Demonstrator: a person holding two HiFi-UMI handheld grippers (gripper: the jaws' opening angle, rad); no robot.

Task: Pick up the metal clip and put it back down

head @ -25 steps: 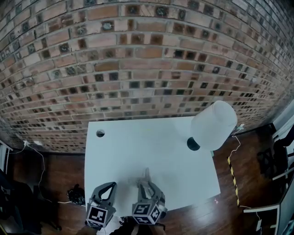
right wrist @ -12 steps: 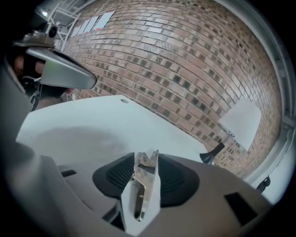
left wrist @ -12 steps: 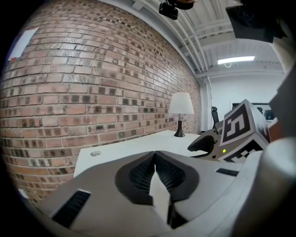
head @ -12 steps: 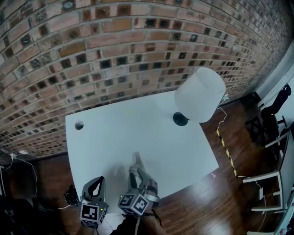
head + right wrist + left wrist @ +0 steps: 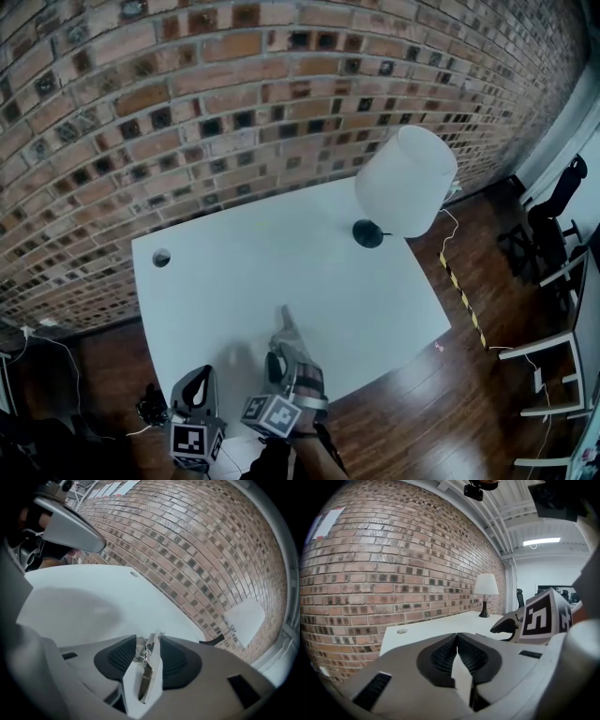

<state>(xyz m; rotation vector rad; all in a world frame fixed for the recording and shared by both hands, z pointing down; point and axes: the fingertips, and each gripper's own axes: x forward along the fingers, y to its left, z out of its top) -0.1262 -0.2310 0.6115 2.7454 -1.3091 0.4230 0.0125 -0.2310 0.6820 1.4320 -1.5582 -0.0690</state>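
Observation:
The metal clip (image 5: 146, 672) is a slim shiny spring clip standing upright between the dark ribbed pads (image 5: 123, 656) of my right gripper (image 5: 147, 641), which is shut on it. In the head view its tip (image 5: 284, 321) sticks out past the right gripper (image 5: 285, 345) over the near part of the white table (image 5: 281, 253); it looks lifted off the surface. My left gripper (image 5: 199, 377) hangs off the table's front edge, to the left of the right one. Its jaws are shut with nothing in them (image 5: 456, 637).
A table lamp with a white shade (image 5: 405, 183) and black base (image 5: 367, 233) stands at the table's far right corner. A round cable hole (image 5: 161, 258) is at the far left. A brick wall runs behind. Chairs (image 5: 553, 202) and wooden floor lie to the right.
The head view has swung, so table and lamp sit more to the left in the picture. My right gripper keeps the clip and has edged slightly forward; the left stays shut.

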